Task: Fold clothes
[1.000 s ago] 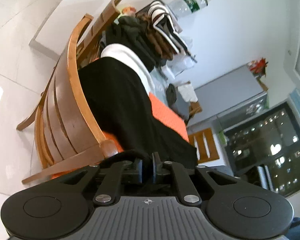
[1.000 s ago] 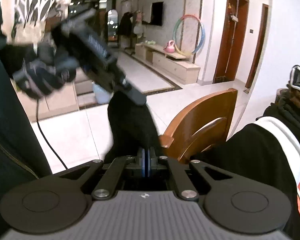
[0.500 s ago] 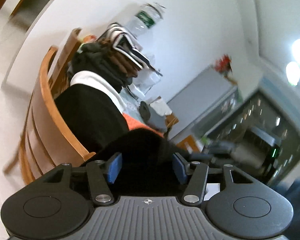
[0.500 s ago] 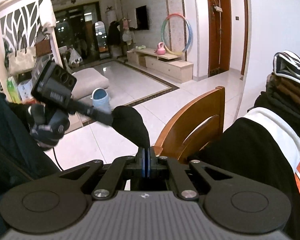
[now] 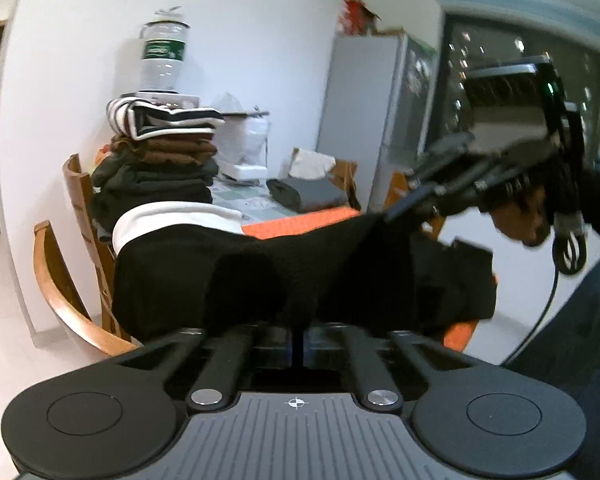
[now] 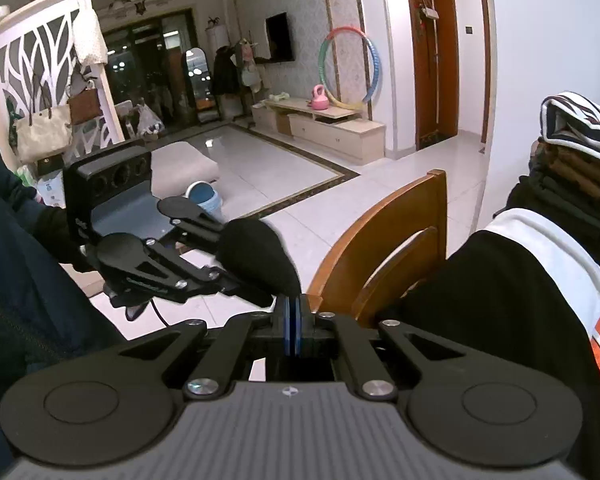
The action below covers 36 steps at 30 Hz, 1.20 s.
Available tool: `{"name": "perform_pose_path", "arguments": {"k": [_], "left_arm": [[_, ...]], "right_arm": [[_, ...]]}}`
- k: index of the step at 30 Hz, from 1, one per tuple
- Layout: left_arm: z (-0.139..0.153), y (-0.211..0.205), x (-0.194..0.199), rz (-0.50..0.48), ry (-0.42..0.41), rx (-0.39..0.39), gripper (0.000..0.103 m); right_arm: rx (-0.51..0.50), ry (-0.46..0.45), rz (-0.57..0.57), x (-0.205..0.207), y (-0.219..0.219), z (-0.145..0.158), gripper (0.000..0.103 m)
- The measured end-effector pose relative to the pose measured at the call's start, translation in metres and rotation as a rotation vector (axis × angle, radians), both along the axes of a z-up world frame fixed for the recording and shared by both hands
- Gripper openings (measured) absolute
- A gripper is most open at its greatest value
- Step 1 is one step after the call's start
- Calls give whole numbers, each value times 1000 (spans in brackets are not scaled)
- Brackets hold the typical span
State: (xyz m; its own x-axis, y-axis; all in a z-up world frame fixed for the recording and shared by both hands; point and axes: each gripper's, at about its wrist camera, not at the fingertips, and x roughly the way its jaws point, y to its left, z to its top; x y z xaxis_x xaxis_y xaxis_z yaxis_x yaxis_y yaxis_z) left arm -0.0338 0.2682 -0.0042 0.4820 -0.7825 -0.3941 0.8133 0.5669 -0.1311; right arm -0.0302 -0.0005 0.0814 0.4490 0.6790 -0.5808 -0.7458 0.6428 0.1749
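A small piece of black cloth [image 5: 300, 264] is stretched between my two grippers. My left gripper [image 5: 298, 336] has its jaws closing, pressed together on one end of it. My right gripper [image 5: 392, 214] pinches the other end, up and to the right in the left wrist view. Seen from the right wrist, the right gripper [image 6: 292, 314] is shut on the cloth [image 6: 256, 256], and the left gripper [image 6: 230, 280] grips it from the left. A black garment with a white band [image 5: 172, 248] hangs over the table's edge behind. I cannot tell whether the held cloth belongs to it.
A tall stack of folded clothes [image 5: 160, 152] stands behind the garment, with a water bottle [image 5: 162, 52] above it. Wooden chairs [image 5: 60, 280] [image 6: 380, 240] stand at the table's side. An orange cover [image 5: 296, 220] lies on the table. A person's dark sleeves hold both grippers.
The left gripper has rolled to level, opened around the black cloth and shut on it again. The right gripper kept its grip and rose a little.
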Motion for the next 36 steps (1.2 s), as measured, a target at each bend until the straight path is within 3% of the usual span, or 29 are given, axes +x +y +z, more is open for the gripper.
{"name": "perform_pose_path", "arguments": {"k": [4,6,8,10,15,18,23,27,29,30,32,35,36], "left_arm": [[12,18,-2,0,67,-54,6],[19,31,0,-8,146,-100,6],[25,43,3,-6,224,-145,6],[29,53,6,-3,291,-193,6],[37,58,8,-3,350,-239,6],[39,53,5,-14,339,-214,6],[40,49,-3,-35,318,-176,6],[40,51,-9,-17,298,-154,6],[40,51,-15,-11,272,-127,7],[40,51,-18,-8,259,-110,8],[39,49,-27,1,230,-58,16],[35,57,-35,22,212,-49,50],[34,60,-38,29,207,-48,58]], "right_arm": [[-13,2,-9,3,4,-6,6],[-17,-5,-2,3,8,-8,12],[-14,-36,11,-2,13,-8,26],[-3,-51,34,-6,16,-6,30],[3,-95,121,-18,28,-3,32],[-20,-127,182,-21,40,-6,37],[-70,-195,279,-16,62,-7,37],[-117,-189,356,-8,72,-12,33],[-94,-161,369,-6,74,-13,7],[-81,-146,375,-5,74,-14,7],[-76,-143,371,-5,74,-13,7],[-76,-140,361,-6,72,-11,6],[-77,-139,359,-7,71,-10,6]]}}
